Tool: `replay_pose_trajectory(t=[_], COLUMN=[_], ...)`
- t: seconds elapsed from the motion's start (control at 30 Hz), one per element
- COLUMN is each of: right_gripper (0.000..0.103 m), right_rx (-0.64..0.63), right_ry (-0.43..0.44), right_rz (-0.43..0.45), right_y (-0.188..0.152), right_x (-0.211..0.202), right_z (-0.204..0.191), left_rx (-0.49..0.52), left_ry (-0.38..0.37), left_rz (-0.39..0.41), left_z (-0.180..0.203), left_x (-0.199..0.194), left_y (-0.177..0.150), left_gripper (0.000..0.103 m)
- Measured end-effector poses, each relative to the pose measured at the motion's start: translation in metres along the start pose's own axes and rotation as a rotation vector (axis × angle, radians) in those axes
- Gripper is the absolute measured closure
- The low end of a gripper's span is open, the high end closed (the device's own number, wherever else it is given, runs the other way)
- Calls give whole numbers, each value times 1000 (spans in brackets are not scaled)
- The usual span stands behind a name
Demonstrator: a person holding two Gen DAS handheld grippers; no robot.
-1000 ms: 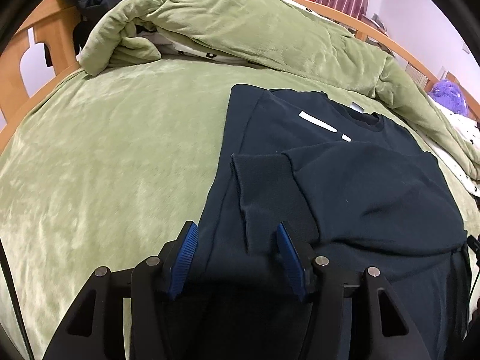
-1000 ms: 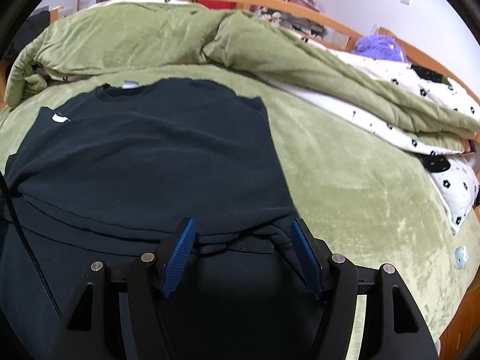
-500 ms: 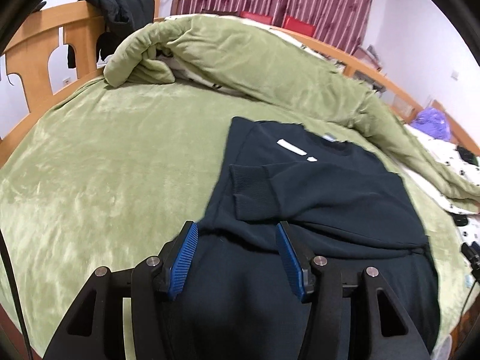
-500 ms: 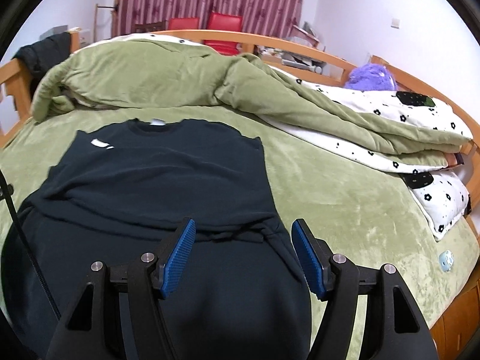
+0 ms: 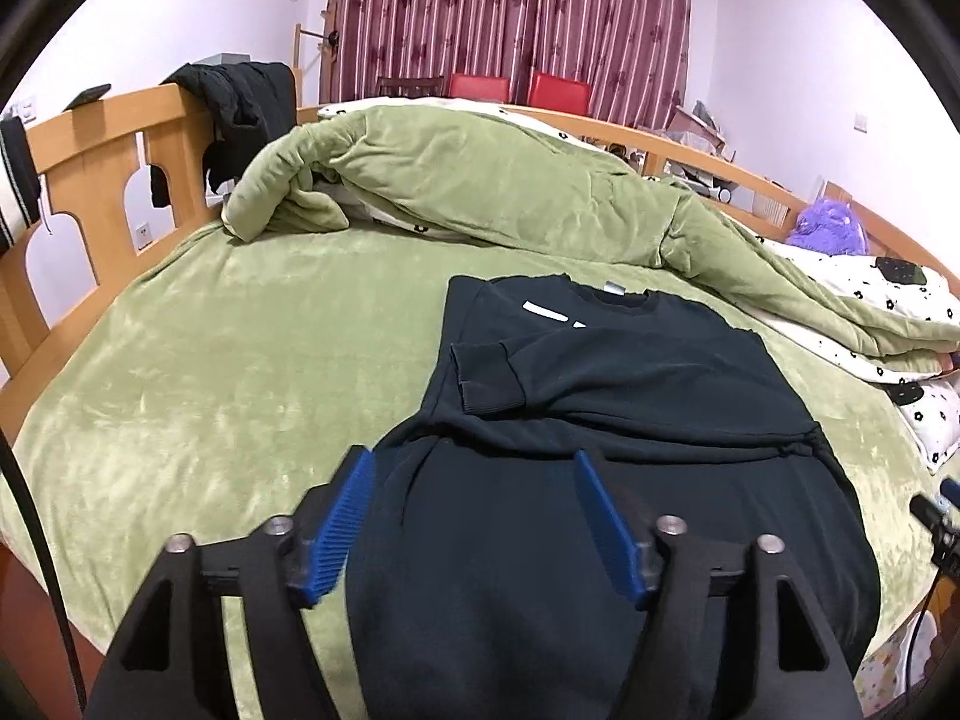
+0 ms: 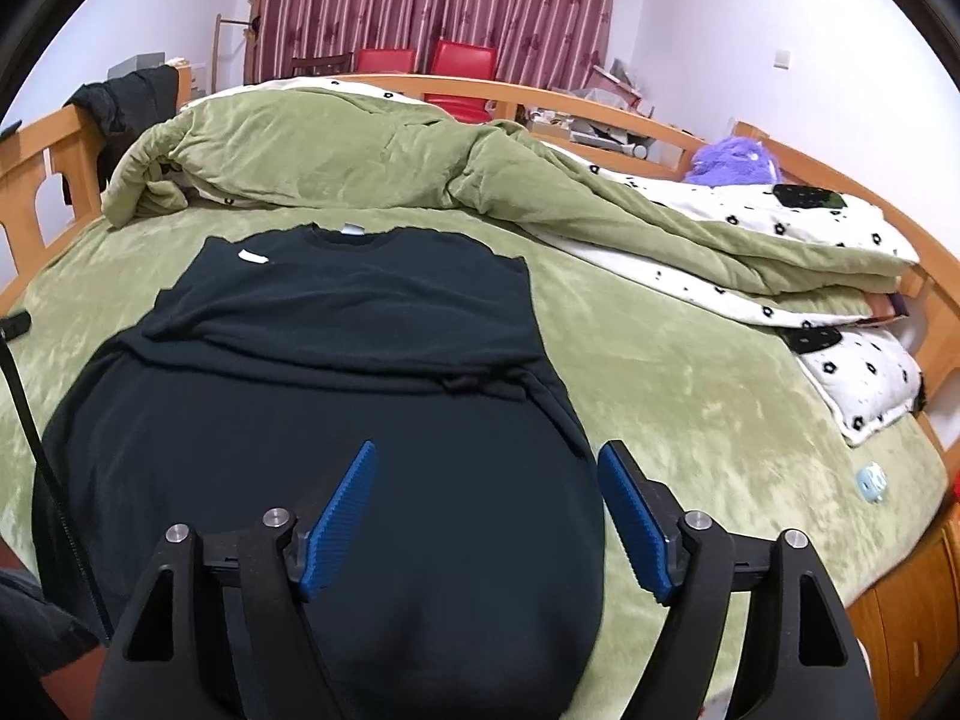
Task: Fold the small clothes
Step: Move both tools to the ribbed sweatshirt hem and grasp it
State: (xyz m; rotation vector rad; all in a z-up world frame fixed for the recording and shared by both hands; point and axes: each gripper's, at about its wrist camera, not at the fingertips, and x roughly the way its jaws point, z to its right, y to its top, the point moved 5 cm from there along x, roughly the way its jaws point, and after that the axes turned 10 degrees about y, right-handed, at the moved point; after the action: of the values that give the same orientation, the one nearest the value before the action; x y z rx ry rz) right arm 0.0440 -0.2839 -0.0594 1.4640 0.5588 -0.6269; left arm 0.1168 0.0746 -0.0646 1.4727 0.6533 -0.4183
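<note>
A black sweatshirt (image 5: 612,420) lies flat on the green bed cover (image 5: 240,372), collar at the far end. Both sleeves are folded across its chest; one ribbed cuff (image 5: 486,378) lies at its left side. It also shows in the right wrist view (image 6: 336,360). My left gripper (image 5: 474,468) is open and empty, above the sweatshirt's near left part. My right gripper (image 6: 486,462) is open and empty, above the near right part. The near hem is hidden behind the grippers.
A bunched green quilt (image 5: 480,192) with a white flowered lining (image 6: 780,252) lies along the far and right side. A wooden bed rail (image 5: 102,168) with a dark garment (image 5: 246,102) stands at left. A purple plush toy (image 6: 735,159) sits far right. A small blue object (image 6: 870,480) lies near the right edge.
Both grippers have drawn back and risen from the sweatshirt towards the near end of the bed, so more of the room shows. Both stay open. The sweatshirt has not moved.
</note>
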Motion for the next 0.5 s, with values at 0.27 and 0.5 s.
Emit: replay_pose_trajectory(t=[0.27,0.5], right_gripper=[21,20], right_rx=[62,113], right_ry=[-136,-221], right_rz=[-73,-20], right_y=[-33,-46], right_x=[-15,-49], right_z=[12,24], left_rx=[4,48], left_ry=[-7,-29], left_rz=[-36,-47], left_z=[-8,-4], left_x=[3,5], left_y=[-8,-15], left_gripper=[31,31])
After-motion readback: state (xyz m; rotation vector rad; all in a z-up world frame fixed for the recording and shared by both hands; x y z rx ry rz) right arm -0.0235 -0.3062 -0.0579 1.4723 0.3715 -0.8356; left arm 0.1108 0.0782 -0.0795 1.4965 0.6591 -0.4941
